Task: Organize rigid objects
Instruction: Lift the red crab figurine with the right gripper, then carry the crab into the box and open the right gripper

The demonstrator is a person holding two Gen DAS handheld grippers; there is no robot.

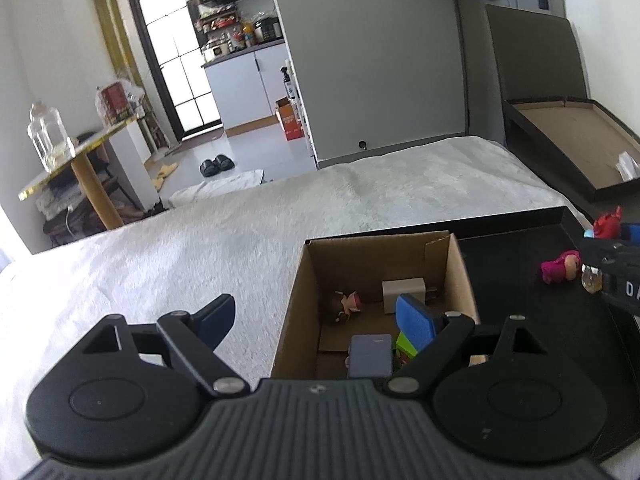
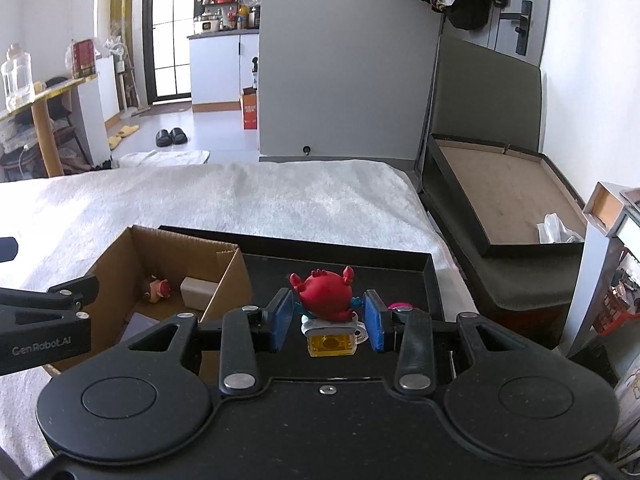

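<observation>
My right gripper (image 2: 327,322) stands with fingers spread on either side of the red crab figure (image 2: 323,294), which sits upright on its yellow base in the black tray (image 2: 428,276), claws raised, not visibly touched by either pad. Left of the crab, my left gripper (image 1: 316,320) hangs wide open over the cardboard box (image 1: 298,308), which holds a small doll (image 1: 346,306) and a white block (image 1: 402,292).

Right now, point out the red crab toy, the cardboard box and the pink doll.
red crab toy (image 2: 325,293), right wrist view, on its round body
cardboard box (image 1: 294,312), left wrist view, on its left outer wall
pink doll (image 1: 560,267), left wrist view, on its body
</observation>
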